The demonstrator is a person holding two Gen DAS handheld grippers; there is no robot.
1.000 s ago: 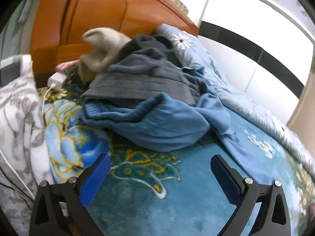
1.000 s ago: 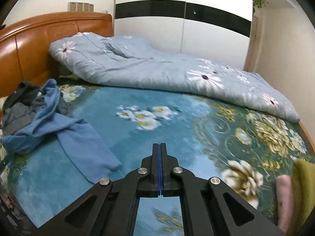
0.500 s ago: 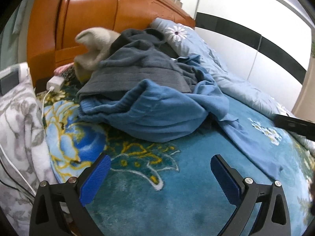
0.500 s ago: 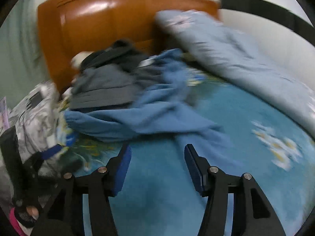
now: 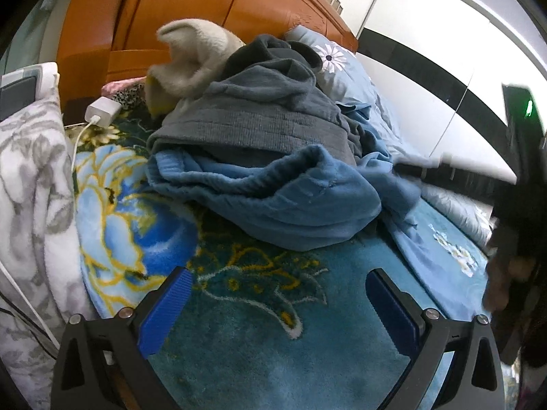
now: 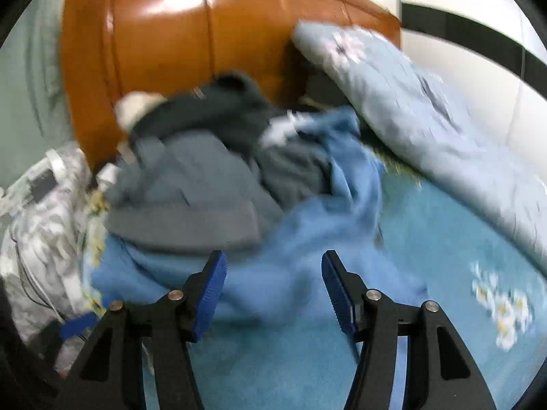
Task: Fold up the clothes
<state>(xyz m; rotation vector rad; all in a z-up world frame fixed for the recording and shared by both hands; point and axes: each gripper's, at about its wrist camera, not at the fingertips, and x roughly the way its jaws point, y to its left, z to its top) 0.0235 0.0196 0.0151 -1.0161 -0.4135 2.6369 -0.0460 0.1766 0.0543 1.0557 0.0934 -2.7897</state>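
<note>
Two tools approach the pile at the bed's far left: left tool [image 5: 277,302] spread, empty; right tool [image 6: 273,294] spread, recently opening, empty. Risk: pinching blue garment [image 5: 290,201] drags grey garment [image 5: 259,126] along.

A glossy orange-brown wooden headboard [image 5: 191,17] backs a bed [image 5: 273,358] covered in teal floral plush; white wardrobe doors [image 5: 427,68] with a black band stand beyond.

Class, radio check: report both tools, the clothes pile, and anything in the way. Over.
Left tool open, empty, short of the pile. Right tool open, nothing gripped, at the blue garment. Grey garment on top of it. Charger and cable beside the pile.
</note>
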